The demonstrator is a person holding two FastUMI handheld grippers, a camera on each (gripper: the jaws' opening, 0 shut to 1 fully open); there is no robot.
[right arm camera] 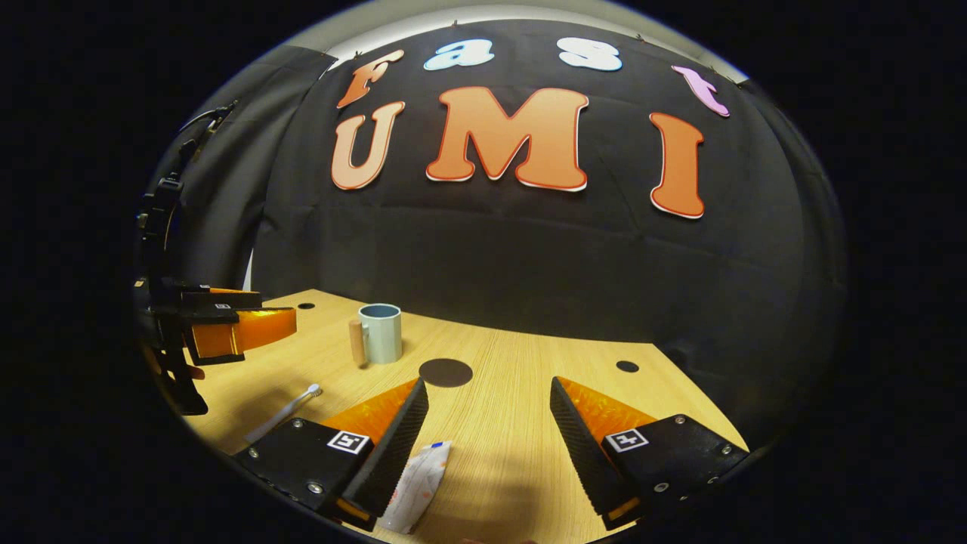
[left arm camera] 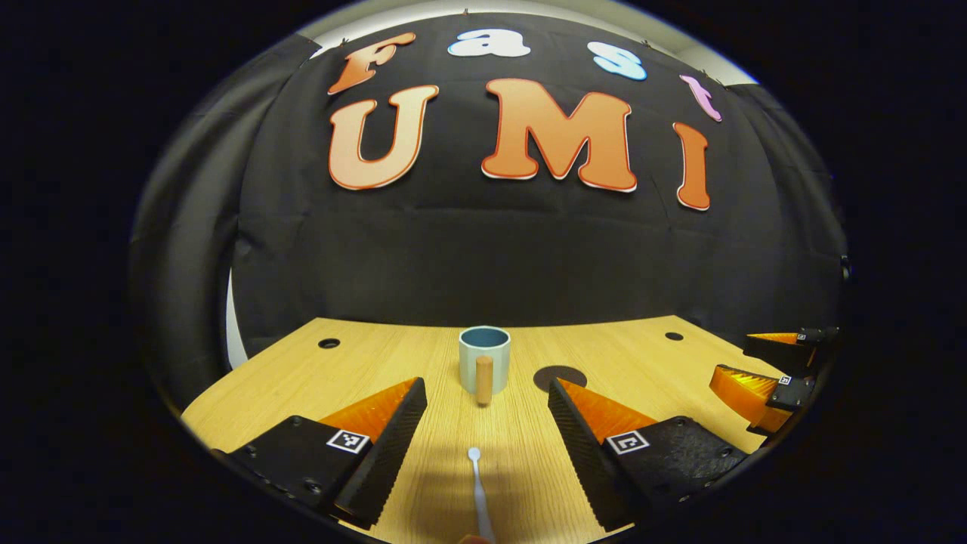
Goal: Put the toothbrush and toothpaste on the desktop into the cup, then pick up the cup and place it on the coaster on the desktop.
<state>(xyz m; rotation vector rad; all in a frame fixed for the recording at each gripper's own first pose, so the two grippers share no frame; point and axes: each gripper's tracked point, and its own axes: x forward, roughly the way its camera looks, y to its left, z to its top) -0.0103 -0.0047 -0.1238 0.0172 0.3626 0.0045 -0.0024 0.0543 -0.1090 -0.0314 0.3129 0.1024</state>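
On desk ahead of left gripper, jaws wide, nothing held: toothbrush, thin, light, stiff, prob. slippery; grab mid-handle. Under right gripper, also wide and empty: toothpaste, soft, squashy; pinch near cap. Beyond: cup, coaster.

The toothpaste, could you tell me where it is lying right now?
In the right gripper view the toothpaste lies flat on the desk, low between the open right gripper fingers, against the view-left one.
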